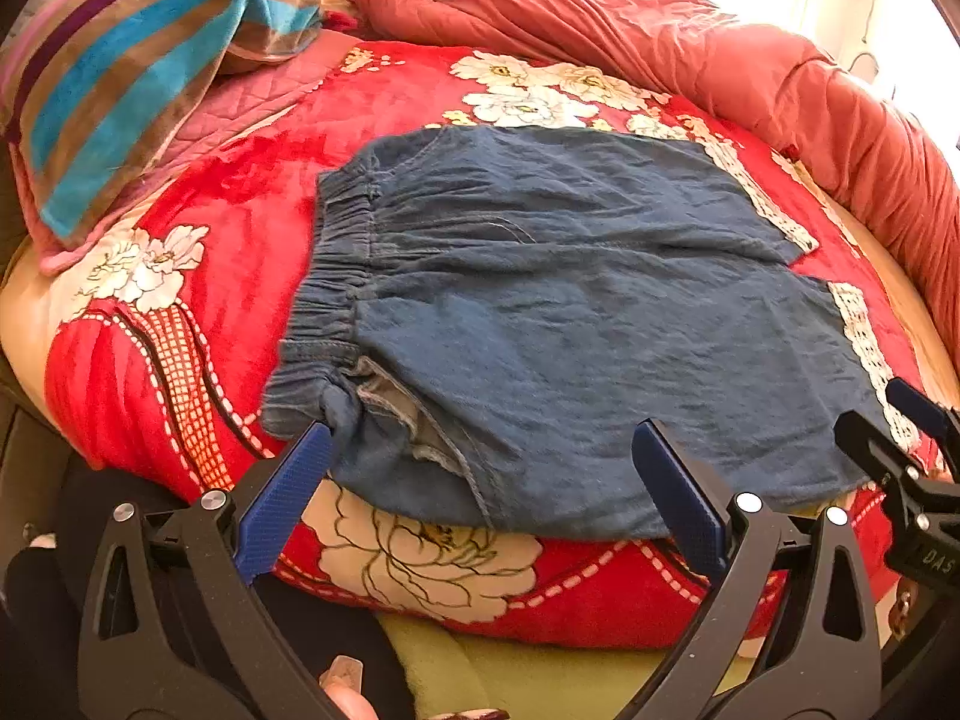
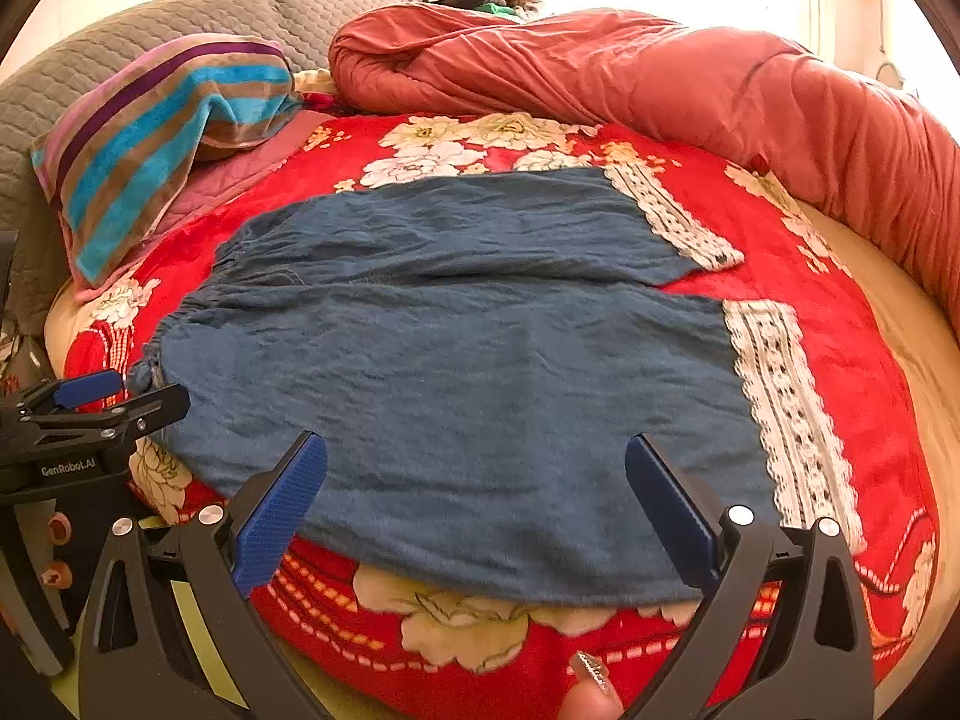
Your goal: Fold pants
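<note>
Blue denim pants (image 1: 570,300) (image 2: 450,330), short with white lace hems (image 1: 864,348) (image 2: 786,396), lie spread flat on a red floral blanket (image 1: 240,210) (image 2: 810,252). The elastic waistband (image 1: 342,276) is to the left and both legs point right. My left gripper (image 1: 480,438) is open at the near edge of the pants, its left fingertip beside the near waistband corner. My right gripper (image 2: 474,450) is open over the near edge of the near leg, short of the lace hem. Each gripper shows at the edge of the other view: right gripper (image 1: 900,420), left gripper (image 2: 120,396).
A striped pillow (image 1: 138,72) (image 2: 162,132) lies at the back left. A rolled salmon quilt (image 1: 720,72) (image 2: 660,78) runs along the back and right. A grey quilted headboard (image 2: 150,30) stands behind. The bed's front edge, with a yellow-green sheet (image 1: 540,678), is just below the grippers.
</note>
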Available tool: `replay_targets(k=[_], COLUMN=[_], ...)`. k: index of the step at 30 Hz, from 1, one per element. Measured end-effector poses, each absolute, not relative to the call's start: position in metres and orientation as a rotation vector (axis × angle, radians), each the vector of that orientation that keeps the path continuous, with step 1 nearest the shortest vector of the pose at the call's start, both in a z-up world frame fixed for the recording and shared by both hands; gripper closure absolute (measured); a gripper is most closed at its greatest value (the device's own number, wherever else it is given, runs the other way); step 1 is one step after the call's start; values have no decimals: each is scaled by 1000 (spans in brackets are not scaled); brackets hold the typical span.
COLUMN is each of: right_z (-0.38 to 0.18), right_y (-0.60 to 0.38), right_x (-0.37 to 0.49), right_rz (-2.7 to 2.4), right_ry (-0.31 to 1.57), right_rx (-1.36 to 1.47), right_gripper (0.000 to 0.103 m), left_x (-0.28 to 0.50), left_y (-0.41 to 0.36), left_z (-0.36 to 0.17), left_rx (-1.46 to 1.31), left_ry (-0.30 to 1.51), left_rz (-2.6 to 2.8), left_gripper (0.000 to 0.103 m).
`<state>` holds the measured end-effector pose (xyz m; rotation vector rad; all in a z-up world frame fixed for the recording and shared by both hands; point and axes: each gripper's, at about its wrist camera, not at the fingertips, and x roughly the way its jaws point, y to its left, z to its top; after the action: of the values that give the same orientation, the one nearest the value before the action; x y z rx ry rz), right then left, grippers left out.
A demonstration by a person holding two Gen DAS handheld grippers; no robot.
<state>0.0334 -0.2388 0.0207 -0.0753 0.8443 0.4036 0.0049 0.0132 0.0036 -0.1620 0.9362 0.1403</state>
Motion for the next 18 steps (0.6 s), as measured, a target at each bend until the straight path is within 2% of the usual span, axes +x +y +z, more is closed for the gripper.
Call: replay_targets(k=[18], right_z=[22], right_y=[-207], right_x=[102], right_rz=[410], right_ry=[837], right_rx=[-125], right_gripper=[4], left_x=[22], left_y=[71], left_z=[-8], left_rx=[-246], left_ry=[946], left_rz=[238], left_gripper=[9])
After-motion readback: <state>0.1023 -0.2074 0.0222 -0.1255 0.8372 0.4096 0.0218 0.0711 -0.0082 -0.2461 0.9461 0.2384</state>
